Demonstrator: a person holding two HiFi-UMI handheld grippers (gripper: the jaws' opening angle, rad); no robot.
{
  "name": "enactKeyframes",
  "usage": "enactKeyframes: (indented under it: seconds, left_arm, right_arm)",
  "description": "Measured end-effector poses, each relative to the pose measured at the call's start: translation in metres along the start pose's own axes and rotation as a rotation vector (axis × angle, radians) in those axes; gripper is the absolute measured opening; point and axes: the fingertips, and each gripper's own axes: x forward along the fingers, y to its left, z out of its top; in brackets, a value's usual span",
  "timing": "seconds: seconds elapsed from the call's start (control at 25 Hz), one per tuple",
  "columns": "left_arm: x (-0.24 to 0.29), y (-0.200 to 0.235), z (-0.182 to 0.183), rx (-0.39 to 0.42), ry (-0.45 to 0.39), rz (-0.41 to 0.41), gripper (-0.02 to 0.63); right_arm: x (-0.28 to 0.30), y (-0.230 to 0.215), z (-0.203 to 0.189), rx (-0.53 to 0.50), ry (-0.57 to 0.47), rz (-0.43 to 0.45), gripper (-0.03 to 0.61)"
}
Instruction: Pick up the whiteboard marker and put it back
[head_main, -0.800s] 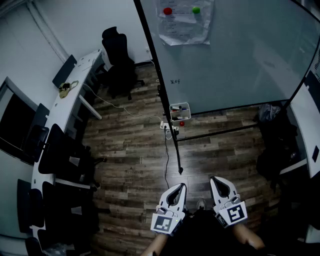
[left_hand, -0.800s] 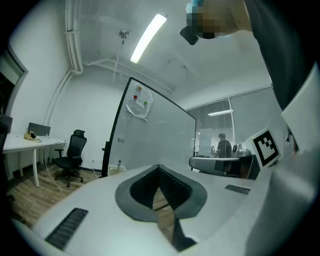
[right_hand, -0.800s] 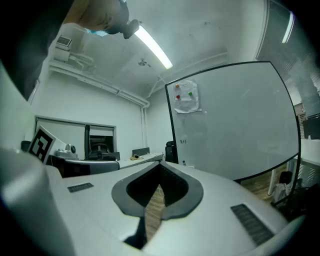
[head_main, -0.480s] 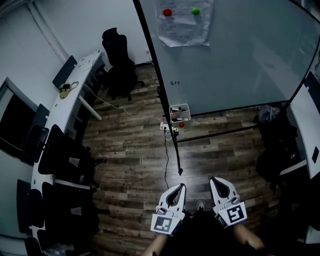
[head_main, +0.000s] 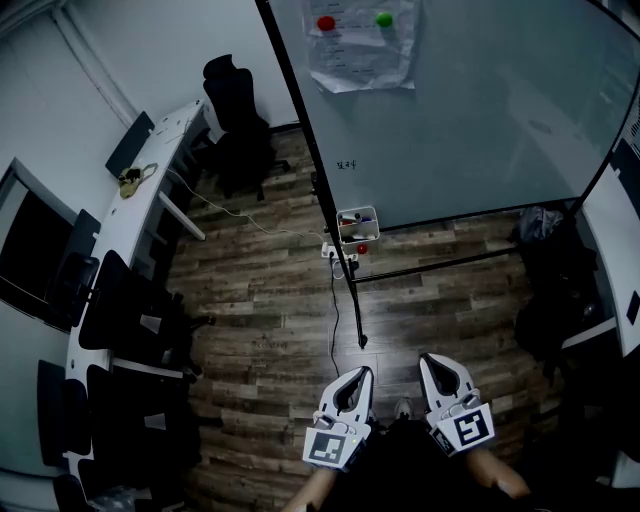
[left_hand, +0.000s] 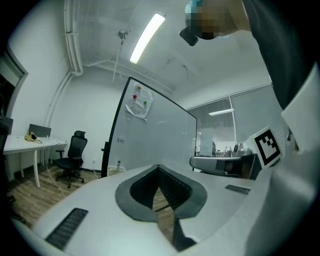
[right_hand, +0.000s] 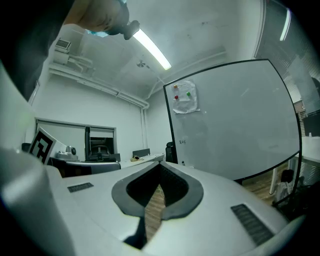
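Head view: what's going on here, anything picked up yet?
Nothing yet. A person stands on the wood floor facing the whiteboard, holding the left gripper and right gripper level near the body, both shut and empty. The small tray at the board's lower corner is ahead, untouched.

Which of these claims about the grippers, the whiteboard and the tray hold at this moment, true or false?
1. The left gripper and the right gripper are both shut and empty. True.
2. The right gripper holds a marker. False: nothing is between its fingers.
3. A red magnet and a green magnet pin a paper sheet to the whiteboard. True.
4. The tray sits on the desk. False: the tray is at the whiteboard's lower left corner, away from the desk.
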Motion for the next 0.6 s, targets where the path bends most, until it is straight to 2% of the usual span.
enactKeyframes:
  seconds: [0.16,0.6]
  left_arm:
    - [0.006,0.000,0.000,0.004,0.000,0.012,0.008]
    - [0.023,-0.012,0.001,0.011,0.003,0.062,0.008]
  right_arm:
    - [0.004,-0.001,0.005,-0.006,-0.023,0.020,0.015]
    - [0.003,-0.021,-0.005,0.020,0.013,0.056,0.015]
